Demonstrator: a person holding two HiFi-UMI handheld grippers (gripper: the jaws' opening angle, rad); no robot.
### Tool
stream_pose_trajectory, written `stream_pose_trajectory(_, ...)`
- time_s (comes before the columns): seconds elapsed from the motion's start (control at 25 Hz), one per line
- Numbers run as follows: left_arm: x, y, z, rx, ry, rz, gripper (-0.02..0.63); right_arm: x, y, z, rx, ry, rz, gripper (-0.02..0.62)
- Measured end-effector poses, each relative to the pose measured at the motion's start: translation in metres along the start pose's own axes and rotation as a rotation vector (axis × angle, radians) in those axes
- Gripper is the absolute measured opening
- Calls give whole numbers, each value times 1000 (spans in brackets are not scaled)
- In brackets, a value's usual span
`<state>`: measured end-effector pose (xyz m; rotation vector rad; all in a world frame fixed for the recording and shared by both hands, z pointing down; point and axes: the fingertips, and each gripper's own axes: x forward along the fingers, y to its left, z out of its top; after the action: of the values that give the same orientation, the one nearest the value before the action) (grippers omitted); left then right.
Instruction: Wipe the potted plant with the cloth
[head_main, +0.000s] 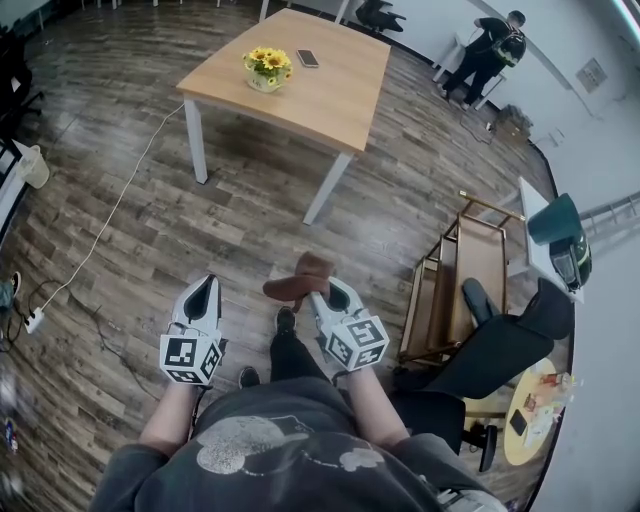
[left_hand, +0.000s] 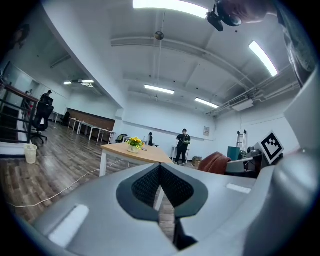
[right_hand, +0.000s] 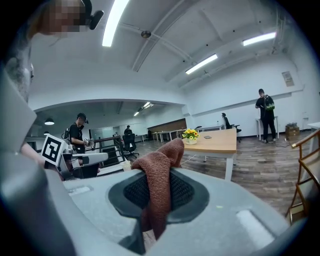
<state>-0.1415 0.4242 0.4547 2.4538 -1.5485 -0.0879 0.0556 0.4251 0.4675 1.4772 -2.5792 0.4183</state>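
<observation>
Two closed grippers, the left gripper (head_main: 204, 292) empty and the right gripper (head_main: 322, 292) clamped on the brown cloth (head_main: 297, 279), should approach the potted plant (head_main: 267, 68) on the surface (head_main: 330, 95) at upper centre, loose cloth end leading.

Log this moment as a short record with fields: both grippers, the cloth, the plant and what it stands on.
left gripper: shut, nothing between the jaws
right gripper: shut on the cloth
cloth: brown, knitted, bunched between the jaws and sticking up past them
potted plant: yellow flowers, upright on the table, well apart from both grippers
table: wooden top, white legs, ahead of the person
phone: flat on the table, beside the plant
wiping: not yet begun
</observation>
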Motion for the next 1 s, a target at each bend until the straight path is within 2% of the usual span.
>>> stream_pose_trajectory(0.28, 41, 19, -5, 12, 24, 45, 18, 42, -42, -1, 46, 5, 5, 49)
stream_pose_trajectory(0.48, 92, 28, 1, 32, 26, 43, 18, 88, -91, 13, 76, -4, 5, 49)
stream_pose_trajectory(0.72, 163, 34, 17, 37, 17, 74, 18, 137, -147, 44, 82, 0, 49, 49)
stream_pose_trajectory(1.0, 234, 36, 33, 28, 8, 113, 18, 180, -215, 69, 78, 5, 59, 49)
